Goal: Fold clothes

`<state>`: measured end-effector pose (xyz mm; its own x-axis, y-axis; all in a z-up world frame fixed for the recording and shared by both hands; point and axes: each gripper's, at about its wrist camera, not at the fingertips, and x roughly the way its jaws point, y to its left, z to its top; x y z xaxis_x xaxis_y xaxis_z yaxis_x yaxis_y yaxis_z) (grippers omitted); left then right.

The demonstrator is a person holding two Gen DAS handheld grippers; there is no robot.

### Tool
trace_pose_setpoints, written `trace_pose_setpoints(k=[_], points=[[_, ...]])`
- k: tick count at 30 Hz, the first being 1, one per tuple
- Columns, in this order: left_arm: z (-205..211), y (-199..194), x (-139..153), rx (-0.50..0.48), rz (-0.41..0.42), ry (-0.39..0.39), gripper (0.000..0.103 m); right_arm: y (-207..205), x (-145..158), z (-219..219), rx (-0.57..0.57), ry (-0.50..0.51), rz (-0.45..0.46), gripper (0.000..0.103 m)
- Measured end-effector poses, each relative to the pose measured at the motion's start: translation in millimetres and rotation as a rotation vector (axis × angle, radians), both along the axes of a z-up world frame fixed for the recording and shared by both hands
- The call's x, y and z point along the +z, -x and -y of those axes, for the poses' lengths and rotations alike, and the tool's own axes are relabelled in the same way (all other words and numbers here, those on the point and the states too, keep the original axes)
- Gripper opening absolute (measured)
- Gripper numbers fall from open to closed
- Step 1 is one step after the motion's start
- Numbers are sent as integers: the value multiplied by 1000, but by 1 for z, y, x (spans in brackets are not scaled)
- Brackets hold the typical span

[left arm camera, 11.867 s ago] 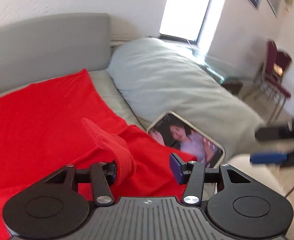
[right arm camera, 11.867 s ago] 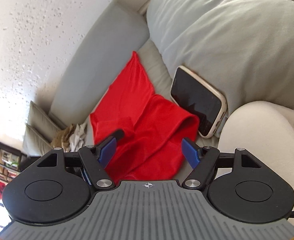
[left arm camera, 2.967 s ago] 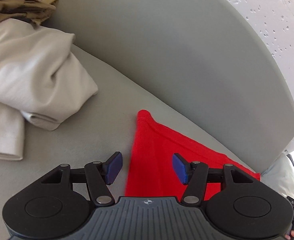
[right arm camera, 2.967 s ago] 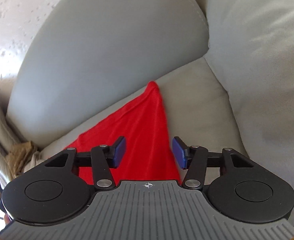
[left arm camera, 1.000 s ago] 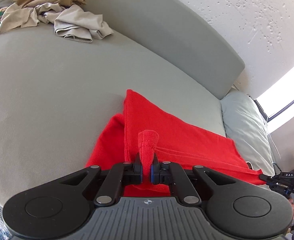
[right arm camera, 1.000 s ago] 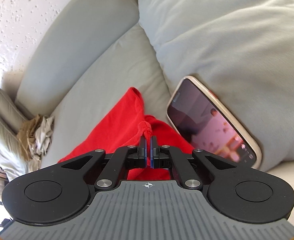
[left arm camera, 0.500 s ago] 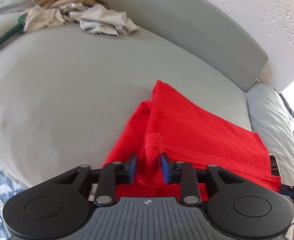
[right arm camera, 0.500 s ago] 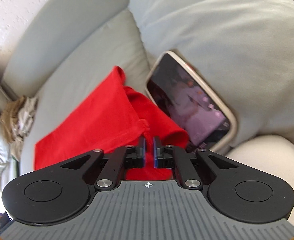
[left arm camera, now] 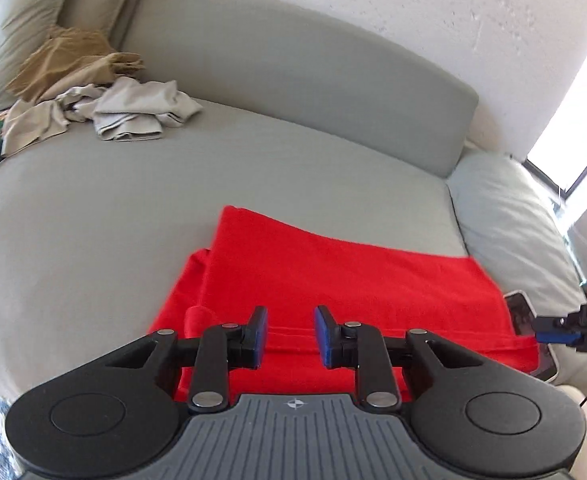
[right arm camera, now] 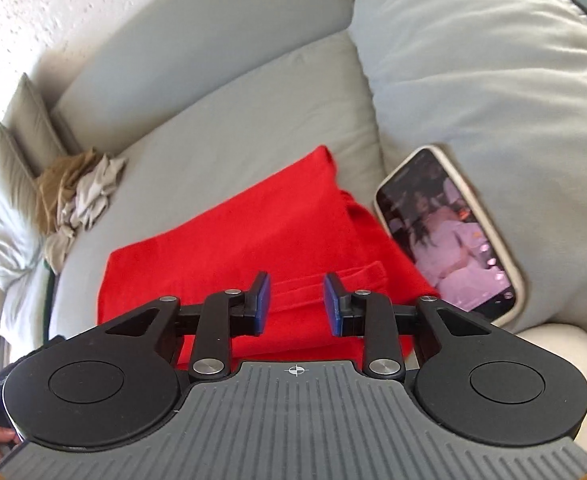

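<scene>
Red garment (left arm camera: 345, 276) lies flat on the grey sofa seat (left arm camera: 93, 208), toward its right end, doubled over: a top layer with a lower layer jutting out at the left edge.

Left wrist view: left gripper (left arm camera: 290, 336) hovers over the near hem, jaws spread, nothing between them. A second ago they were pinching a bunched corner of the red cloth; half a second ago they were parting. So the corner has been let go and the fold laid down. The right gripper's blue tips show at the right edge, by the cloth's far corner. Crumpled beige clothes (left arm camera: 93, 96) sit at the seat's back left corner.

Right wrist view: right gripper (right arm camera: 296, 304) also spread and empty, above a hem band of the red garment (right arm camera: 233, 240). It too was clamped on cloth a second ago. A phone (right arm camera: 449, 232), screen lit, leans on the pillow (right arm camera: 493, 80) just beside the garment's right edge.

Judgement: one fold stands complete, edges roughly matched. Whether another fold follows cannot be told; the beige pile looks unfolded.
</scene>
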<state>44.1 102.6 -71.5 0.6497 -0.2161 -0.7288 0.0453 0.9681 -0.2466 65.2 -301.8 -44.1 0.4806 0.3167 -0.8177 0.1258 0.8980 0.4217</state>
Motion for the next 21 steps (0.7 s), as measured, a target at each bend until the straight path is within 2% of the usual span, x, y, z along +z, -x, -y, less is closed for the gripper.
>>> trace_pose_setpoints(k=[5,7,9,13,18,21], points=[[17,-40,-22,-23,-43,-72,23,-34,-22,-32,75,104,-63,33],[18,-55,-34,-42,-88,-118,23,-47,-30,-33,72,131,-81,33],[15,-63,-45,-67,-134,-119,23,-60,-39,-30,49,140,-102,33],[9,-69,-52,-159,-239,-67,22,-68,-44,-23,86,71,-209,39],[-2,-59,-41,-284,-368,17,17,-77,-50,-14,138,-22,-348,42],[-11,-17,-28,-418,-356,-7,17,-52,-46,-12,240,-138,-427,42]])
